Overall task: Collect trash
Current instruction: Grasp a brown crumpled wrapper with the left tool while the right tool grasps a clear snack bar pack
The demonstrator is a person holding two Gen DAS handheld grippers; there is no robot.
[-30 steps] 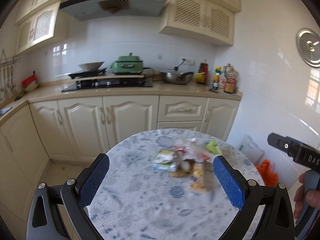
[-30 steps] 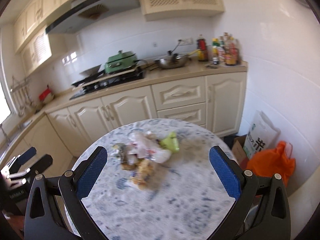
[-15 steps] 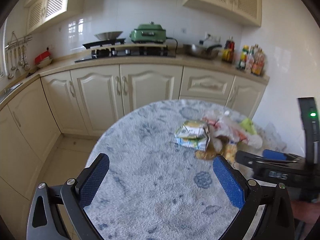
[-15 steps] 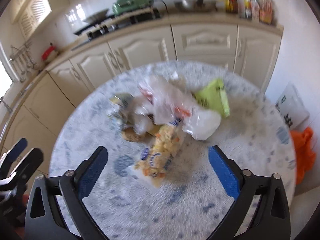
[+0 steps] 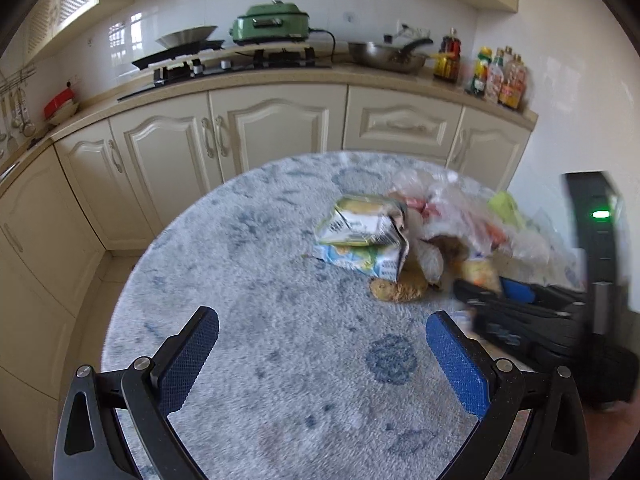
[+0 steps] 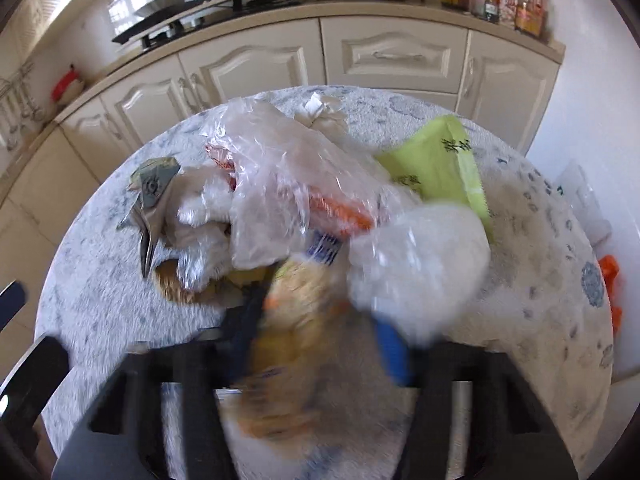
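Note:
A heap of trash lies on the round marbled table (image 5: 256,320): a crushed carton (image 5: 360,232), clear plastic bags (image 6: 288,184), a lime green packet (image 6: 440,160), a brown scrap (image 5: 398,290) and a yellow snack bag (image 6: 296,320). My right gripper (image 6: 316,320) has its jaws narrowed around the yellow snack bag, blurred; it also shows in the left wrist view (image 5: 520,312). My left gripper (image 5: 320,360) is open and empty above the table, left of the heap.
Cream cabinets (image 5: 276,128) and a counter with a stove (image 5: 240,60), a green cooker (image 5: 272,22), a wok (image 5: 384,56) and bottles (image 5: 500,76) stand behind the table. An orange bag (image 6: 610,280) lies on the floor at right.
My right gripper moved forward into the heap and its jaws closed in around the yellow snack bag. My left gripper moved nearer the table and stayed open.

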